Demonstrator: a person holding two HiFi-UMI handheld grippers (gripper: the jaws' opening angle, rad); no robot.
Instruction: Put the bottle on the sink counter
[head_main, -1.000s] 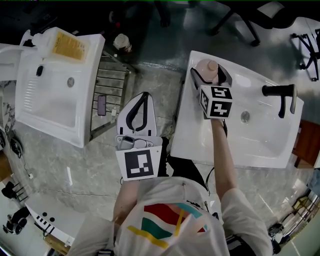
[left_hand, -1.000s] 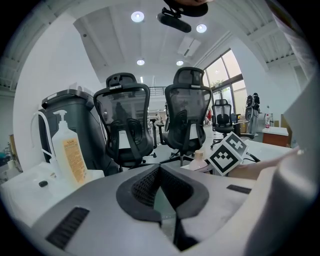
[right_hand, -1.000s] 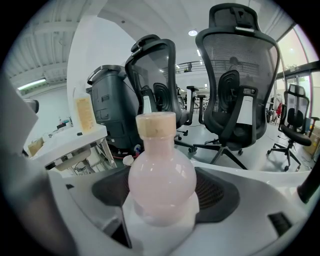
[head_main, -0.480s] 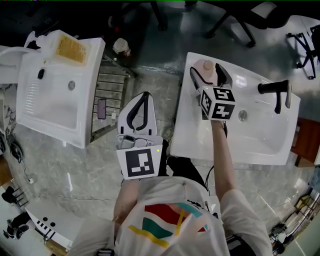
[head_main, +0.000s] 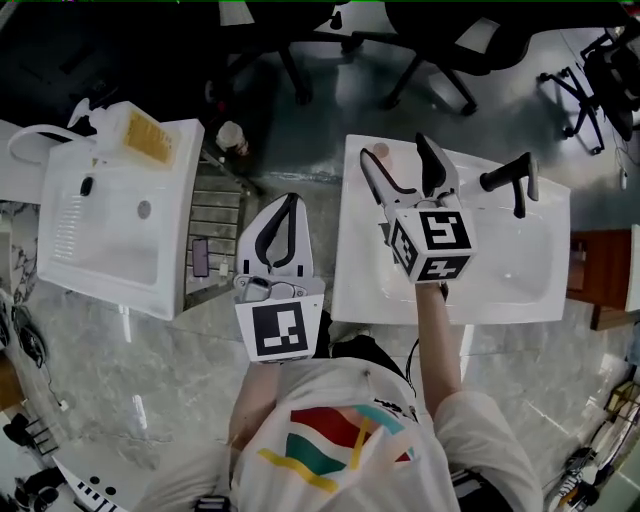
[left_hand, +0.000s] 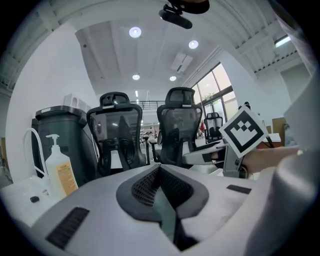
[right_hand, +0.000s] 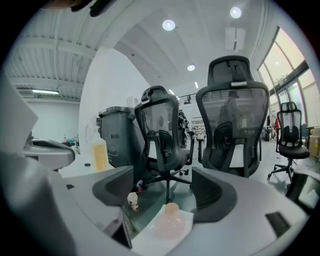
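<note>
The pinkish bottle (head_main: 380, 152) stands upright on the far left corner of the white sink counter (head_main: 365, 270). In the right gripper view the bottle (right_hand: 169, 220) sits low between the jaws, free of both. My right gripper (head_main: 395, 152) hangs above and just behind it, open and empty; that gripper (right_hand: 162, 187) shows its jaws wide apart. My left gripper (head_main: 288, 200) is shut on nothing over the floor between the two sinks, and its jaws meet in the left gripper view (left_hand: 159, 170).
A black faucet (head_main: 505, 178) rises at the counter's far right. A second white sink (head_main: 100, 225) at the left carries a soap dispenser (head_main: 140, 135). A metal rack (head_main: 215, 215) and a small cup (head_main: 232, 137) stand between the sinks. Office chairs (head_main: 420, 60) stand beyond.
My right gripper has opened, let go of the bottle and lifted back toward me. The bottle stays on the counter corner. The left gripper has hardly moved.
</note>
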